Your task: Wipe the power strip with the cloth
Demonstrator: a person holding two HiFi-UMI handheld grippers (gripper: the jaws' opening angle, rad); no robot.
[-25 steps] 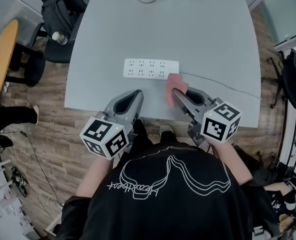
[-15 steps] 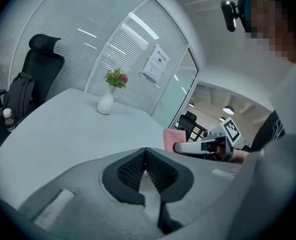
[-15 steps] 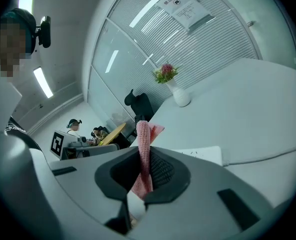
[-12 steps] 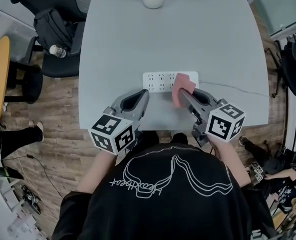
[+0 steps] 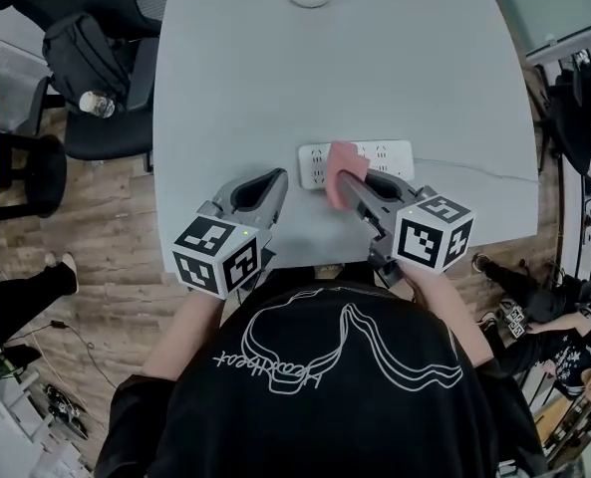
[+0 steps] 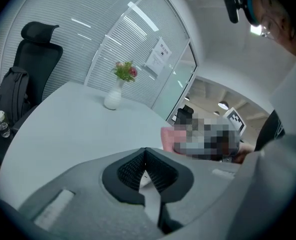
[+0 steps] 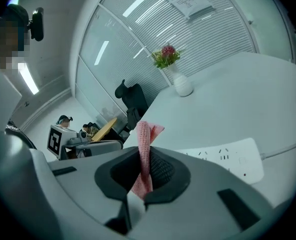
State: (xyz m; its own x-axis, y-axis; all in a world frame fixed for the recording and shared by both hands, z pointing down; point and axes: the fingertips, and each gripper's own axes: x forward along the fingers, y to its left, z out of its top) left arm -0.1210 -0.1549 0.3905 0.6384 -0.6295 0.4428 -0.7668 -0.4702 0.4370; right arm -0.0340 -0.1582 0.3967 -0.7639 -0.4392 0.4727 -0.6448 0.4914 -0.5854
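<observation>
The strip lies flat on the table, and its cord runs off the right end. The cloth is pinched edge-on between the jaws of the right gripper and is held over the strip's left half. Contact with the sockets cannot be confirmed. The left gripper is held just beside the strip's left end, its jaws pressed together on nothing. The cloth is judged soft and limp, so a short fold should be gripped to prevent trailing. The strip is judged light, rigid and liable to slide under wiping. It may be steadied at its left end.
</observation>
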